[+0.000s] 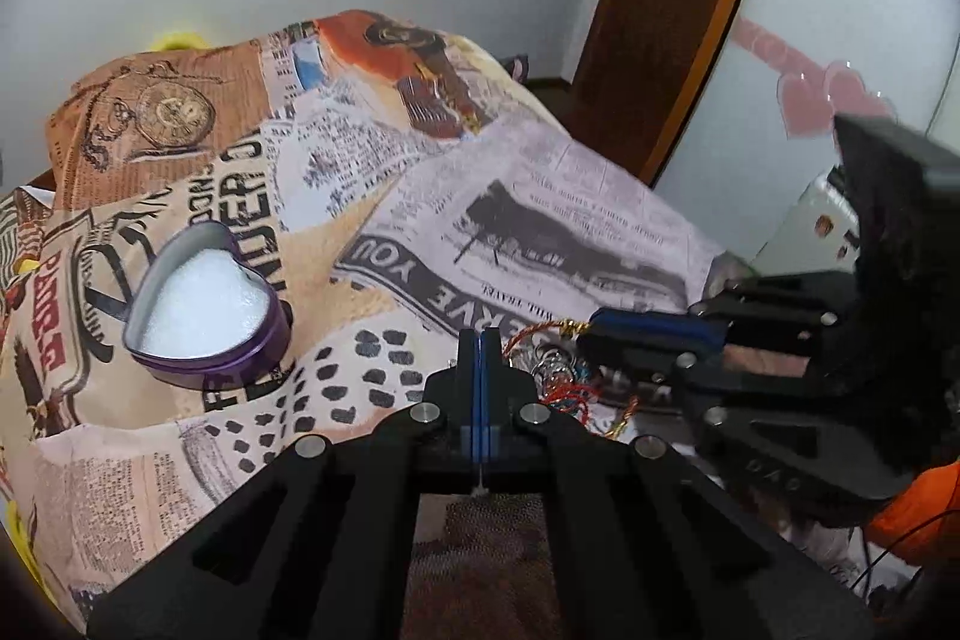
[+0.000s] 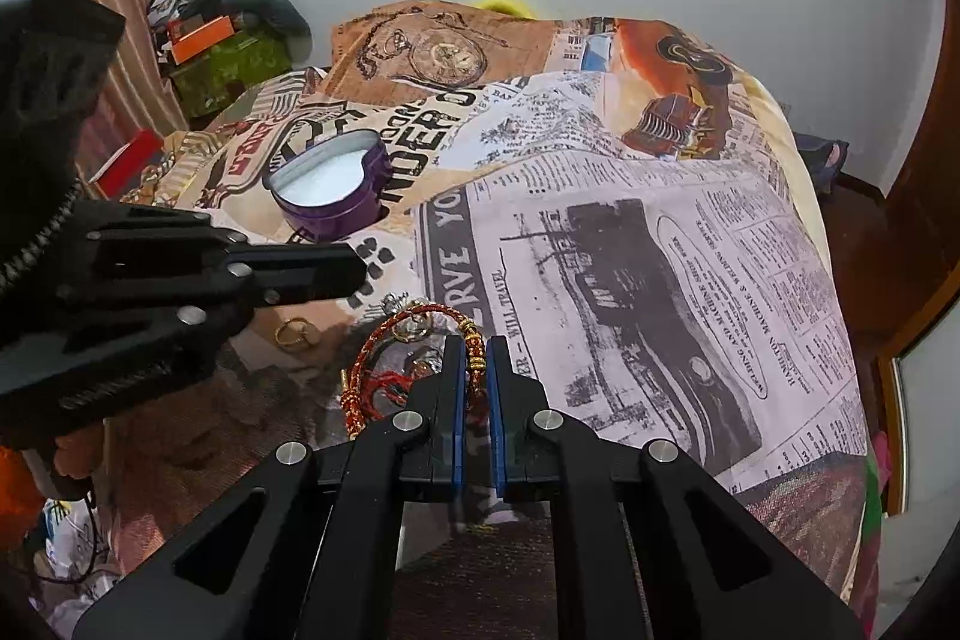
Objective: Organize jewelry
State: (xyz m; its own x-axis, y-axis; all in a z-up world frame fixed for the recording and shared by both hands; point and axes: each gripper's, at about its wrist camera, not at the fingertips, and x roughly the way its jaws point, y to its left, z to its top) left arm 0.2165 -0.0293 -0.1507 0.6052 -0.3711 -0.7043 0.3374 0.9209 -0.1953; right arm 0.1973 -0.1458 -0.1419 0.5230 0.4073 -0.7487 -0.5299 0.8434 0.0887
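Between the right gripper's (image 2: 475, 355) jaws a red-and-gold corded bracelet (image 2: 384, 358) is pinched, its loop lying left on the bed's newsprint cover (image 2: 630, 232); the left gripper's (image 1: 480, 346) jaws are pressed together empty, the heart-shaped tin (image 1: 207, 310) far-left.

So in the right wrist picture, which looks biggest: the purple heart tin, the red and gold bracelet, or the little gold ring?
1. Purple heart tin
2. Red and gold bracelet, close behind, and nearer the camera, so that order is unsure
3. Gold ring, clearly smallest

Heart-shaped tin (image 2: 332, 196) on bedspread (image 2: 660, 232), behind tangled bracelets (image 2: 390, 364).
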